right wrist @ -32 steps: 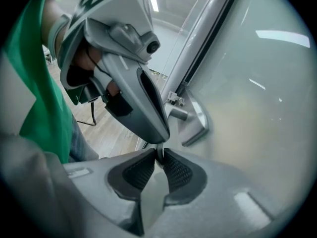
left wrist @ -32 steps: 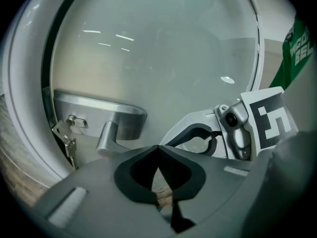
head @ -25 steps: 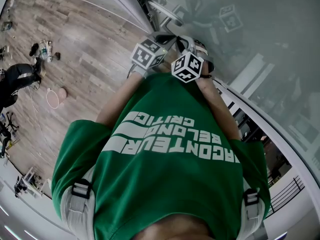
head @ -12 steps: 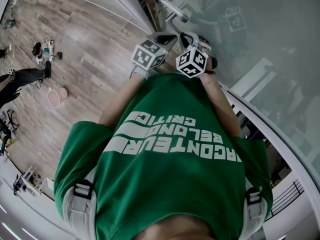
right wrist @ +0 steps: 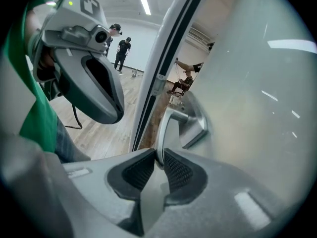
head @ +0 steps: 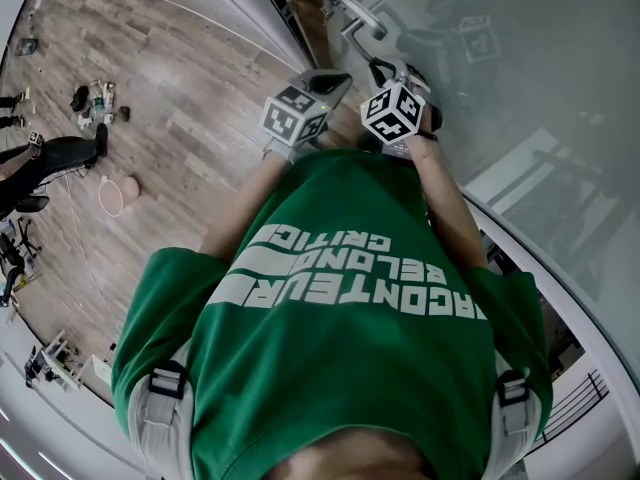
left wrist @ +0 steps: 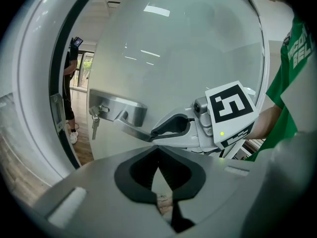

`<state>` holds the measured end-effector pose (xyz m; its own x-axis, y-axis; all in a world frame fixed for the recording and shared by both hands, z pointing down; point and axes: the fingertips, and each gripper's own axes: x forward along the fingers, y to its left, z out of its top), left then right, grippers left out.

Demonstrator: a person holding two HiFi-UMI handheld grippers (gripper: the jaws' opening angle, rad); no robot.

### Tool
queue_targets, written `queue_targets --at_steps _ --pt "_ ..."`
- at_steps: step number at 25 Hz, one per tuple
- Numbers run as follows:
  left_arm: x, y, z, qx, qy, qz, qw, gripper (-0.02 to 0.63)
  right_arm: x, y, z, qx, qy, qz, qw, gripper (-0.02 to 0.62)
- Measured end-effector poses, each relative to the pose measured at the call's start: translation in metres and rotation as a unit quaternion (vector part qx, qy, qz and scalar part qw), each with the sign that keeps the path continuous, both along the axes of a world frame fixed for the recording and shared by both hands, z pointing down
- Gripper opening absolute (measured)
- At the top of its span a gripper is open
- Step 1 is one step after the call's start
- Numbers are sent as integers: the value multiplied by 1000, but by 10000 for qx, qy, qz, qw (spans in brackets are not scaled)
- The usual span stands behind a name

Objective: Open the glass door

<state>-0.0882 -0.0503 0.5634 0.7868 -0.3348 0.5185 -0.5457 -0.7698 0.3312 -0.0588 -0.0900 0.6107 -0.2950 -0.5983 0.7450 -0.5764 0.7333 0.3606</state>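
Pale wood flooring (head: 170, 128) runs up to the glass door (head: 530, 58), and the person in the green shirt (head: 350, 328) stands close against it. A metal lever handle (right wrist: 166, 123) sits near the door's edge, with a key (left wrist: 94, 128) hanging under the lock. The right gripper (right wrist: 158, 166) has its jaws clamped on the lever's end. The left gripper (left wrist: 158, 155), just beside it, has its jaws pressed together on nothing.
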Motion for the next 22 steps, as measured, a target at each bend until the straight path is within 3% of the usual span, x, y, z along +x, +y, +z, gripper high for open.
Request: queue_targets --at_steps 13,18,22 --pt "16 1 -20 272 353 -254 9987 11 30 -28 -29 255 -349 381 9983 52" --pt "25 0 -38 345 475 -472 9972 11 51 -40 -41 250 -687 831 9939 74" --pt "28 2 -35 393 479 -663 9959 11 60 -50 -36 264 -659 967 9928 75"
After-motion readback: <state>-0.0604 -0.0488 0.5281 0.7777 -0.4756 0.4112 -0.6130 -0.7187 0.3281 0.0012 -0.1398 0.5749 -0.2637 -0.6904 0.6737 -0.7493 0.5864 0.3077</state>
